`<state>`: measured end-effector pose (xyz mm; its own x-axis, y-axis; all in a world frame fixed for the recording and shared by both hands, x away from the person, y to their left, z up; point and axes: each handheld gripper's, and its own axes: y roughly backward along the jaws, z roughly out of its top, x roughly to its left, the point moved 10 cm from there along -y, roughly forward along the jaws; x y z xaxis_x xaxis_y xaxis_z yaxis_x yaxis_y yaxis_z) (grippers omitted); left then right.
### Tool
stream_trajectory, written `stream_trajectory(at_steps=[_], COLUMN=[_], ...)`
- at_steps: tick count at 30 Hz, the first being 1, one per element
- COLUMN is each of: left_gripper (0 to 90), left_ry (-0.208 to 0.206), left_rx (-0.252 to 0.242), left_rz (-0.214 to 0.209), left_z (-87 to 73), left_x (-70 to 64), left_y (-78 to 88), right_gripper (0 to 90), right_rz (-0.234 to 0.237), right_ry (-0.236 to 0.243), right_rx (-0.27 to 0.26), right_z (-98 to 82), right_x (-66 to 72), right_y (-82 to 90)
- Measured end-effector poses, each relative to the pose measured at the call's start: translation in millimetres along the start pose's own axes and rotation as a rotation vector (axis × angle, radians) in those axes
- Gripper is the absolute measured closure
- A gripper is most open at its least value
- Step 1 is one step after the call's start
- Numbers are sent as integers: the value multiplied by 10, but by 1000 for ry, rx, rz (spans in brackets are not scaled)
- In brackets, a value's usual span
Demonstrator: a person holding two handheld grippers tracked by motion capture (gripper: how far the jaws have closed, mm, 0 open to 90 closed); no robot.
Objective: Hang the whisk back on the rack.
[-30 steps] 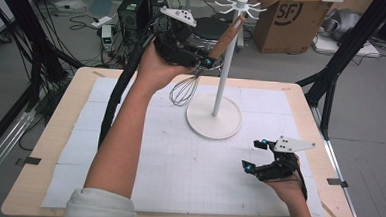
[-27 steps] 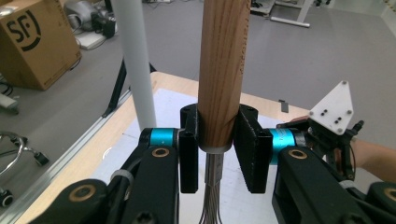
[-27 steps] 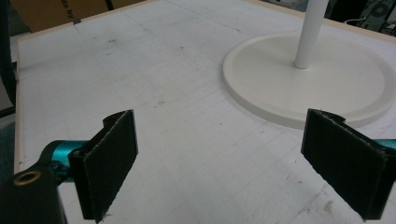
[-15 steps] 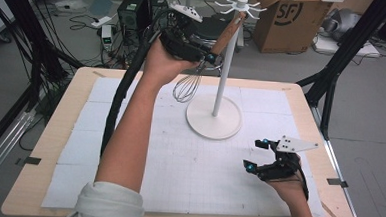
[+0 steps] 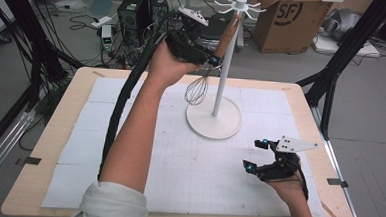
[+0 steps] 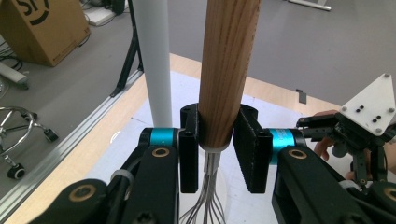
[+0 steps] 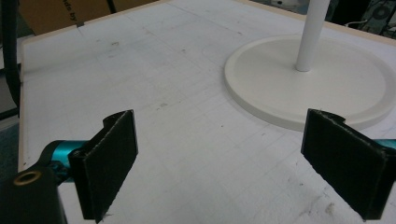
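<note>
**One whisk, one stand, two hand-held grippers**

Your left hand-held gripper [image 5: 209, 59] is clamped on the one whisk [image 5: 219, 55], raised beside the single white stand [image 5: 214, 120]. Your right hand-held gripper [image 5: 256, 155] is spread wide apart, low over the surface [image 5: 44, 131].

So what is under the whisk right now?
The whisk, held by the left gripper, hangs in the air. Below its wires lies the white mat, near the stand base. The mat directly beneath is partly hidden by the wires.
</note>
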<state>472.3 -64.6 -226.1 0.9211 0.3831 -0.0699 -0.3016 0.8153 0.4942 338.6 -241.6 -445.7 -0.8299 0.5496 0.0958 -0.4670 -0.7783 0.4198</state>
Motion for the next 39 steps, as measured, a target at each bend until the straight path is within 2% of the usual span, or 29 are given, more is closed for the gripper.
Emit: stream_trajectory(at_steps=[4,8,17,19,23,27,31,35,39], left_gripper=[714,655,473,444,409,367,338,315,283], left_ry=[0,9,5,11,13,10,12,-1,9], left_rx=[-1,12,37,28,26,45,34,56,56], left_rz=[-14,-21,6,16,32,35,31,30,39], left_z=[-9,-37,-91,-111,-213,-335,-416,-508,-570], left_x=[2,-4,7,10,21,9,-7,-17,-29], left_y=[-17,-27,22,39,82,101,134,170,201], right_gripper=[100,100,100,100,100,100,100,100,100], right_rz=[2,3,5,3,2,2,0,0,-3], right_ry=[-4,-3,-2,3,4,3,3,2,6], right_rx=[1,3,7,8,11,15,16,20,23], right_z=[-2,-5,-7,-8,-10,-15,-17,-22,-27], right_x=[2,2,16,16,15,18,19,17,11], right_y=[-1,-2,-8,-9,-10,-19,-19,-24,-31])
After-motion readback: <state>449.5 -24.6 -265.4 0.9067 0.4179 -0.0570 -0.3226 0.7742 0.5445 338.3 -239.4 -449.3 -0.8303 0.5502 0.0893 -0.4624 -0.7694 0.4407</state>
